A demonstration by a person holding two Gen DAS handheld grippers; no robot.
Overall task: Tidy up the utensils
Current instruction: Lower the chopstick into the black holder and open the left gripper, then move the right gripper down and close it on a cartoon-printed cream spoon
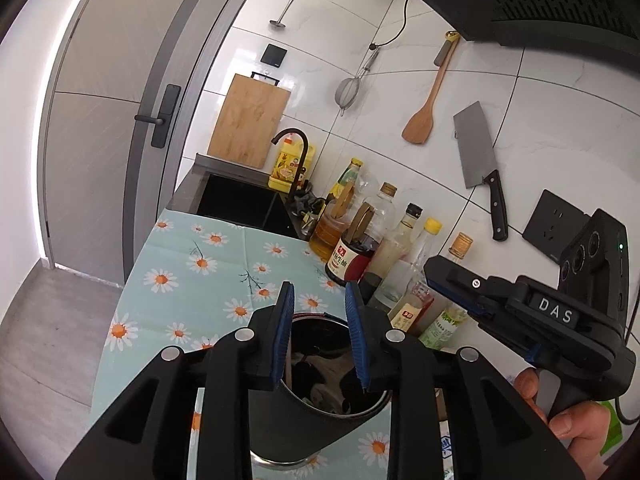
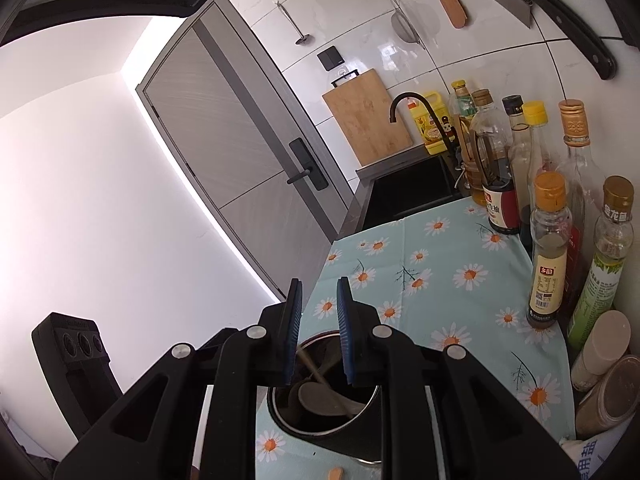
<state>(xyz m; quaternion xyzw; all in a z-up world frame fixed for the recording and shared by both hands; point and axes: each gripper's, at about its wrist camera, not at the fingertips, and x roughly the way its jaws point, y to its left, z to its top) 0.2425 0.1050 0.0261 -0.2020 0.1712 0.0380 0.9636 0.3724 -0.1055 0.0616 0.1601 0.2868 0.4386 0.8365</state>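
A dark round utensil holder (image 1: 320,432) with a steel rim stands on the daisy-print cloth (image 1: 192,268), right below both grippers. In the right wrist view the holder (image 2: 336,444) contains a grey spoon (image 2: 316,398), a thin wooden stick (image 2: 320,378) and other dark utensils. My left gripper (image 1: 320,286) hangs over the holder's mouth, open, with nothing between its blue pads. My right gripper (image 2: 319,284) is also open and empty above the holder. It reaches in from the right in the left wrist view (image 1: 440,272), held by a hand (image 1: 568,412).
Several sauce and oil bottles (image 2: 550,248) line the wall side of the counter. A wooden spatula (image 1: 424,108), a cleaver (image 1: 478,148), a strainer (image 1: 347,94) and a ladle (image 1: 285,4) hang on the tiled wall. A sink (image 1: 240,200), faucet and cutting board (image 1: 250,120) lie beyond the cloth.
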